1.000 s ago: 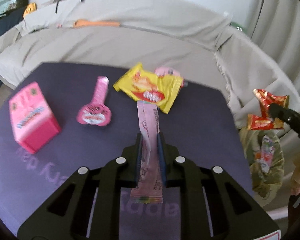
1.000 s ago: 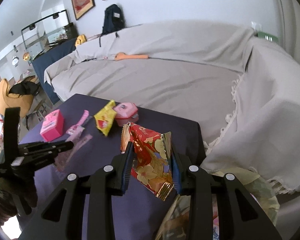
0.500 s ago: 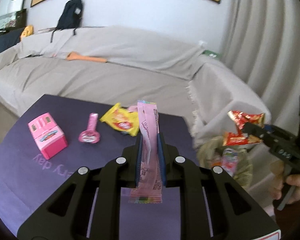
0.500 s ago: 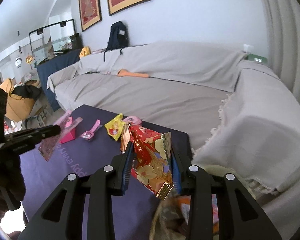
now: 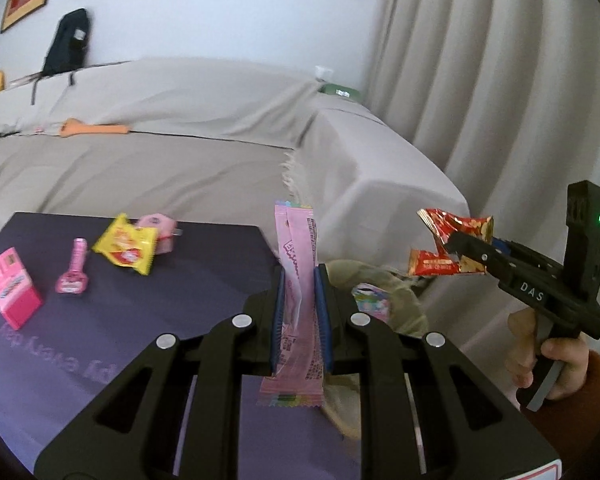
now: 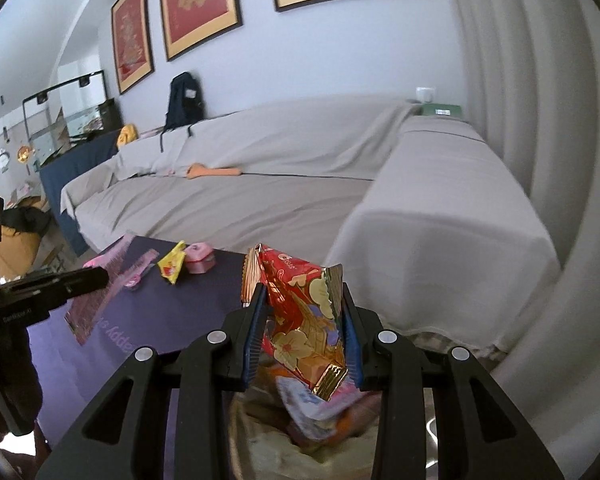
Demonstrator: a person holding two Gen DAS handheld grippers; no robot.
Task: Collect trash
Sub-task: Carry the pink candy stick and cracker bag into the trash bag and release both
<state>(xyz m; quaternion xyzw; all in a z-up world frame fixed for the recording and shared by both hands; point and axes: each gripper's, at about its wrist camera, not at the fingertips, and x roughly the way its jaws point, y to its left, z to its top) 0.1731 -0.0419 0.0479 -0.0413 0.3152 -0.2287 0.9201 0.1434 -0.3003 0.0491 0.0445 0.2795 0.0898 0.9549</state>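
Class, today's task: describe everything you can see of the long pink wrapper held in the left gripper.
The long pink wrapper is a slim, flat sachet of glossy film, pale pink with darker pink printed text and a rainbow-striped seal at its top and bottom ends. It stands nearly upright, clamped around its middle between the blue pads of the left gripper, with both ends sticking out free. It is lifted off the purple table, and only the pads touch it. From the right wrist view it shows as a blurred pink strip.
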